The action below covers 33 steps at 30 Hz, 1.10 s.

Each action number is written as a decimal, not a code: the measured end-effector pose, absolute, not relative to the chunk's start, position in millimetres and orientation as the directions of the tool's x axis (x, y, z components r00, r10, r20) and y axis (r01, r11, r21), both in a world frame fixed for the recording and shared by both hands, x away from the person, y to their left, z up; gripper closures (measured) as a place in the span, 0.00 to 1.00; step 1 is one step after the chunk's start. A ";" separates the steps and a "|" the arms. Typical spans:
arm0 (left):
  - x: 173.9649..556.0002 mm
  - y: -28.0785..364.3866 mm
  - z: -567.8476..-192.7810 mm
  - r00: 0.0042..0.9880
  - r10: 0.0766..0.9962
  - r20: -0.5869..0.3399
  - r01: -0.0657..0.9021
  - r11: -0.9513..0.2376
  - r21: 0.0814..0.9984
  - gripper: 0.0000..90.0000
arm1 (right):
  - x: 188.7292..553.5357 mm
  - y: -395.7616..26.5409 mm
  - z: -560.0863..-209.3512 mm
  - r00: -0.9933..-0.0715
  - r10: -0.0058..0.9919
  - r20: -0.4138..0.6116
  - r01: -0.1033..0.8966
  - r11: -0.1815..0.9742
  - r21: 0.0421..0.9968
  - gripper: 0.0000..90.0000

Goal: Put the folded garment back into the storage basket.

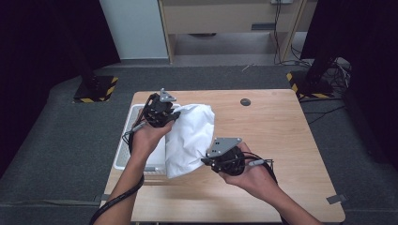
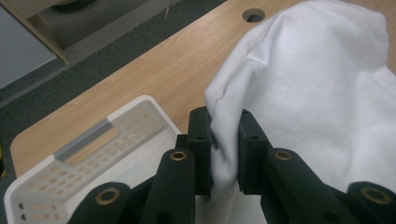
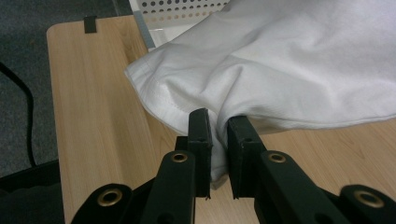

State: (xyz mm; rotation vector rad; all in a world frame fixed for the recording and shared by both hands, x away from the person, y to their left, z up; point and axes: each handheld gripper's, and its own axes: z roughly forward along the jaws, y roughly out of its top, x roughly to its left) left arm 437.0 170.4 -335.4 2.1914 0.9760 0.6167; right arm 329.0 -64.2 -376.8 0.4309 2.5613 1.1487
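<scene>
White cotton cloth (image 1: 190, 136) is hanging between both tools, left tool (image 1: 164, 117) and right tool (image 1: 217, 157) each pinching an edge, beside the white perforated plastic basket (image 1: 126, 140), spreading it.

You can't see most of the basket (image 1: 126, 140): the cloth (image 1: 190, 136) drapes over its right side, and your left hand (image 1: 146, 138) covers part of its middle. In the left gripper view the basket's (image 2: 51, 184) near corner runs off the bottom-left edge, and the cloth (image 2: 317, 102) spills past the right edge. In the right gripper view the basket (image 3: 180, 9) is just a strip beyond the cloth (image 3: 289, 60), cut by the top edge. The pinched folds sit hidden between the jaws.
</scene>
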 end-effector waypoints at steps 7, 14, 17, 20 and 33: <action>436.7 180.8 -333.1 0.601 0.784 0.157 0.473 -0.507 0.720 0.88 | 331.3 -52.9 -374.5 -0.917 0.371 -0.149 0.135 0.639 0.758 0.90; 437.5 188.1 -331.6 0.596 0.787 0.158 0.473 -0.503 0.724 0.88 | 333.4 -44.9 -373.0 -0.919 0.364 -0.151 0.131 0.643 0.755 0.90; 437.7 192.2 -331.5 0.596 0.787 0.157 0.471 -0.501 0.726 0.88 | 335.3 -41.7 -373.3 -0.920 0.361 -0.151 0.129 0.643 0.755 0.90; 439.1 196.5 -331.7 0.591 0.792 0.150 0.476 -0.493 0.729 0.88 | 336.3 -38.4 -373.8 -0.921 0.360 -0.148 0.129 0.640 0.758 0.90; 451.0 211.8 -333.8 0.580 0.800 0.153 0.495 -0.495 0.714 0.88 | 347.9 -25.9 -373.2 -0.919 0.371 -0.134 0.143 0.631 0.763 0.90</action>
